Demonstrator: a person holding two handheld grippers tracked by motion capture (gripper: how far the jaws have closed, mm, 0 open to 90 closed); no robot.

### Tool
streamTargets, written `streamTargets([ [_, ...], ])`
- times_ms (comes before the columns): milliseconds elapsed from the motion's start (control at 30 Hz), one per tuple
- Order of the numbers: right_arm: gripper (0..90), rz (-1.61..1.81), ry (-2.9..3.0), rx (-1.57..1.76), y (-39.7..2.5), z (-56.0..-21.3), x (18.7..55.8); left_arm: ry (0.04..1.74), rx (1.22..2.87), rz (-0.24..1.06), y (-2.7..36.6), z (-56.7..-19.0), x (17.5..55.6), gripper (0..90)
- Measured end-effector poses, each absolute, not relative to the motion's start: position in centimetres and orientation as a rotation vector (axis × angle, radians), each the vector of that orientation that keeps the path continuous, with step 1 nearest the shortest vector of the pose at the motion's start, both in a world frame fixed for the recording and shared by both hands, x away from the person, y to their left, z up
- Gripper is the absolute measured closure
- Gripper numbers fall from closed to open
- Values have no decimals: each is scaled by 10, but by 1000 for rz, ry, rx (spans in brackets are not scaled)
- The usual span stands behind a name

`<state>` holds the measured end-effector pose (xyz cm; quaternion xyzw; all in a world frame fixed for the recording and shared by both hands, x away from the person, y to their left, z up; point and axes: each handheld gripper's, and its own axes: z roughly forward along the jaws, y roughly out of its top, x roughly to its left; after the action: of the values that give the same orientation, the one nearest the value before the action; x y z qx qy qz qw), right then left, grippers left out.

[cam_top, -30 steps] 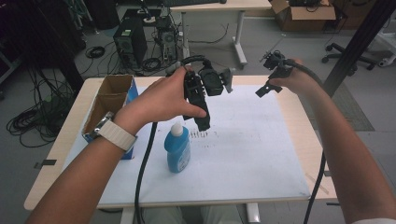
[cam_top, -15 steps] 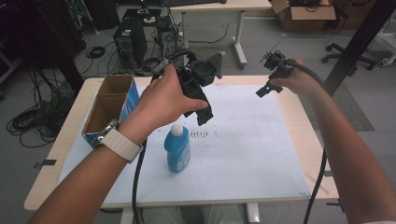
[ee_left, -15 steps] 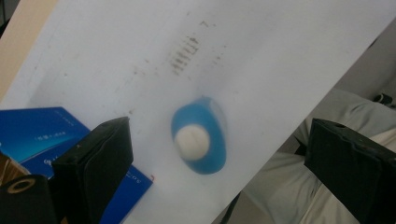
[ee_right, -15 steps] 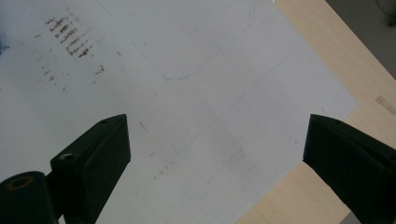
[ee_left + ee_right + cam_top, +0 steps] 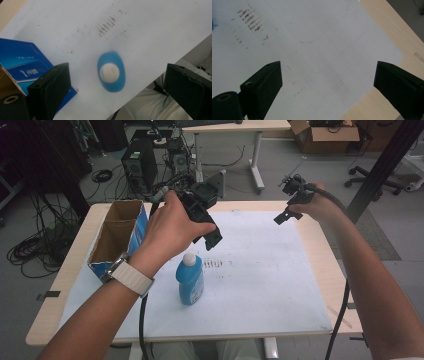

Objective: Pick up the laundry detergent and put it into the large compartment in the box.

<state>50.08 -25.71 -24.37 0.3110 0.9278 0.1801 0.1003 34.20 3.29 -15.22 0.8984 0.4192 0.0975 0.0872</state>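
— Where is the bottle sitting?

— The blue plastic bottle with the white round cap [image 5: 190, 279] is standing upright on the white paper sheet [image 5: 260, 285] covering the tabletop [image 5: 75, 265], lower centre of the high view. In my left gripper view I am looking straight down on its cap, middle of the frame.

— And your tongs?

— My left tongs [image 5: 209, 234] are hanging wide above it, holding nothing. My right tongs [image 5: 282, 216] are hovering wide too, upper right, over bare paper.

— How will it handle?

— I am guessing smooth, slightly squeezable walls, slippery and perhaps weighty with liquid. I would grip the body just below the shoulder, across its narrow side. The open brown-and-blue cardboard box [image 5: 116, 236] is standing near, at left.
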Motion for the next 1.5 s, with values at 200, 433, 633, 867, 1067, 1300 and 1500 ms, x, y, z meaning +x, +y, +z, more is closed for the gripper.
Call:
streamTargets([
  [200,81,537,2740,922,-257,-243,500,1289,2657,266,37,-158,344,79],
  [433,81,541,2742,918,-256,-243,500,1332,2654,243,44,-167,347,77],
  [633,81,543,2744,913,-254,-244,500,1368,2644,203,52,-177,351,75],
  [867,81,545,2745,912,-252,-244,501,1419,2609,184,56,-187,353,76],
  [1067,81,545,2746,908,-251,-244,501,1444,2595,170,56,-194,353,77],
  [1300,81,547,2749,910,-250,-247,502,1472,2584,155,56,-205,352,77],
  [1500,81,542,2753,914,-251,-249,502,1492,2573,140,56,-216,352,77],
])
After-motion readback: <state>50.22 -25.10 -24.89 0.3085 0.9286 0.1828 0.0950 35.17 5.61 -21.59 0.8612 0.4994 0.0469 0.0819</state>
